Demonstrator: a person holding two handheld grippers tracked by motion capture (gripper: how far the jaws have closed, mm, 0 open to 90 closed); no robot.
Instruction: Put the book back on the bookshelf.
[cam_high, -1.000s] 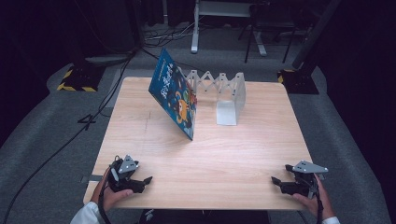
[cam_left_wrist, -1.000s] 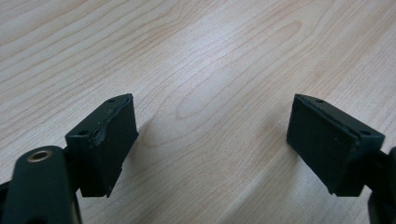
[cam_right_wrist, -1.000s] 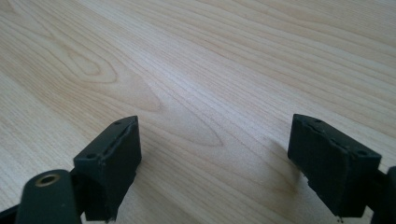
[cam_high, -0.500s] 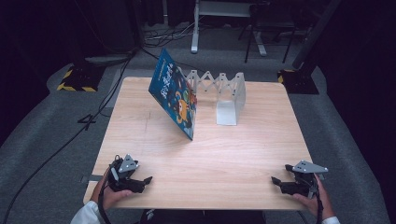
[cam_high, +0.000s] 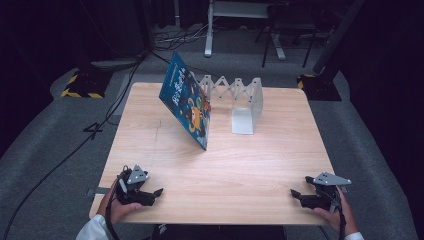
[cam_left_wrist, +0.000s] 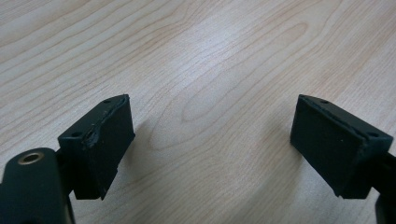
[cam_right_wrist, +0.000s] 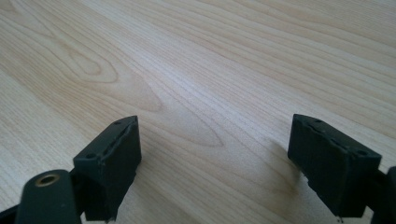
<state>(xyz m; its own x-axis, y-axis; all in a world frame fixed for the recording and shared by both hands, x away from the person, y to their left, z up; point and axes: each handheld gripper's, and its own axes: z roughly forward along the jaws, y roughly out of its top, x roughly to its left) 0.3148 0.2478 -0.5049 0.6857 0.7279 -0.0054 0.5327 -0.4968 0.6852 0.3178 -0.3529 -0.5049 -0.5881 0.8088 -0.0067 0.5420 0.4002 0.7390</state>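
Nothing's really moved since the earlier frames; both hands sit parked at the near edge of the table (cam_high: 150, 125); left gripper (cam_high: 154, 193) and right gripper (cam_high: 296, 194) gape wide, holding nothing; book (cam_high: 186, 100) leans on the rack (cam_high: 239, 95) mid-table toward the far side, well apart from both, probably waiting to be slotted upright.
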